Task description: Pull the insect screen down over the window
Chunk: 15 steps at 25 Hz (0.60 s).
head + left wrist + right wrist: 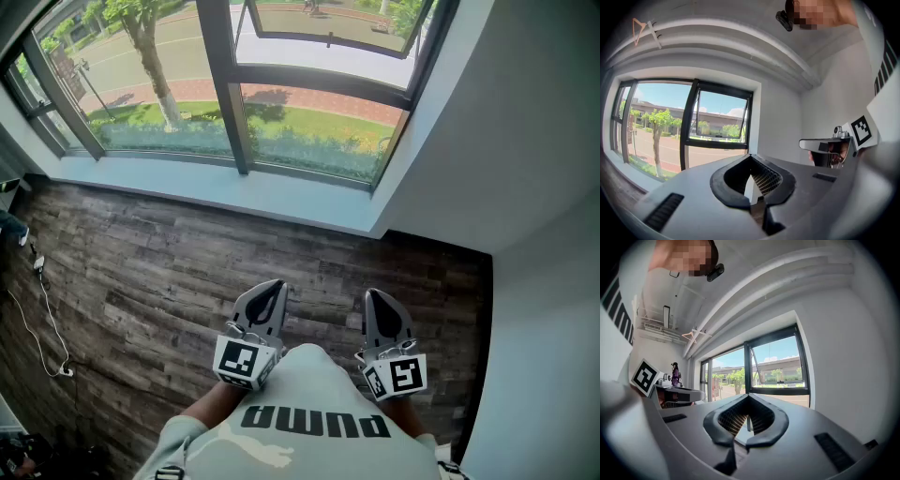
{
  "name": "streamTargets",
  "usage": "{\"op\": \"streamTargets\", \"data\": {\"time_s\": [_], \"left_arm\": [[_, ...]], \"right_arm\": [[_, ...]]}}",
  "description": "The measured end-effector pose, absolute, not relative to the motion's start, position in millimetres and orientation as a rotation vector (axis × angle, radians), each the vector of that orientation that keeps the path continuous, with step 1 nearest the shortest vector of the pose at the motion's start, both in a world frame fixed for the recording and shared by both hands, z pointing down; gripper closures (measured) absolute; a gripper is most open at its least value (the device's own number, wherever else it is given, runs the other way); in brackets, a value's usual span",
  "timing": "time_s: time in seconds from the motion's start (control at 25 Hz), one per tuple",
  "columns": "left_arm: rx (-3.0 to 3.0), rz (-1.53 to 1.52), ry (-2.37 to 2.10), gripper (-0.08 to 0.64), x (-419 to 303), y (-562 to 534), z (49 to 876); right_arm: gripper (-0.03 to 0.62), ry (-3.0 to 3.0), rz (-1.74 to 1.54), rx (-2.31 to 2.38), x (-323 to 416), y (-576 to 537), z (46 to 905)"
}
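Start of job, nothing engaged yet.

- Left tongs [272, 287] and right tongs [377, 296] are held side by side close in front of the person's pale shirt [309, 422]. They point roughly level toward the window and sit well apart from it.
- Both pairs of tongs are closed tip to tip with nothing between them. This shows clearly in the left gripper view [751, 158] and the right gripper view [747, 397].
- The tall dark-framed window [234, 84] is on the far wall. Its glass is bare, with trees, lawn and road plain through it. One upper pane at the right [328, 28] looks swung outward.
- I cannot pick out the insect screen in any view. My guess is that it sits rolled up at the head of the frame [722, 86], above what the head view takes in.

Step in hand, as I judge it, is the approach. Next the person needs to step to the glass, raise one pair of tongs to the top of the frame, open them, find the screen's pull bar and close on it before drawing it down.

Room:
- The dark wood-plank floor [169, 272] runs to a pale sill [234, 187] under the window.
- A plain white wall [525, 141] closes the right side.
- A thin white cable [42, 319] trails along the floor at far left.
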<state>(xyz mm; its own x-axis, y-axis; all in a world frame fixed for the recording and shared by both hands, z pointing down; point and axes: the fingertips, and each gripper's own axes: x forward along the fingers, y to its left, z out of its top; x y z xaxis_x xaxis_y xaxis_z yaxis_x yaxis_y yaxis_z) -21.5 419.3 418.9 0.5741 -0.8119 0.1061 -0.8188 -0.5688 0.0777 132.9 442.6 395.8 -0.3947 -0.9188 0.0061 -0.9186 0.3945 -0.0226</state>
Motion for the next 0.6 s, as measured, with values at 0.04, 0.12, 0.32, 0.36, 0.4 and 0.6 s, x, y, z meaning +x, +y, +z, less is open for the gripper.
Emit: {"op": "streamTargets", "data": {"time_s": [0.04, 0.12, 0.32, 0.36, 0.4, 0.6], "left_arm": [[2.685, 0.081, -1.4, 0.557, -26.0, 419.9, 415.7], [2.685, 0.069, -1.41, 0.557, -34.7, 419.7, 412.0], [2.676, 0.051, -1.4, 0.555, -44.6, 417.3, 412.1], [2.683, 0.049, -1.396, 0.555, -44.6, 417.9, 411.4], [2.685, 0.047, -1.394, 0.557, -44.9, 418.4, 411.0], [2.66, 0.051, -1.407, 0.557, -52.8, 421.0, 414.8]], "right_arm": [[0.588, 2.619, -0.034, -1.721, 128.7, 443.4, 393.7], [0.588, 2.624, -0.03, -1.716, 120.4, 444.1, 390.8], [0.588, 2.627, -0.028, -1.717, 106.3, 444.4, 389.8], [0.588, 2.631, -0.027, -1.713, 104.8, 444.6, 389.5], [0.588, 2.637, -0.028, -1.702, 103.3, 444.8, 388.6], [0.588, 2.65, -0.051, -1.627, 92.7, 444.7, 386.1]]}}
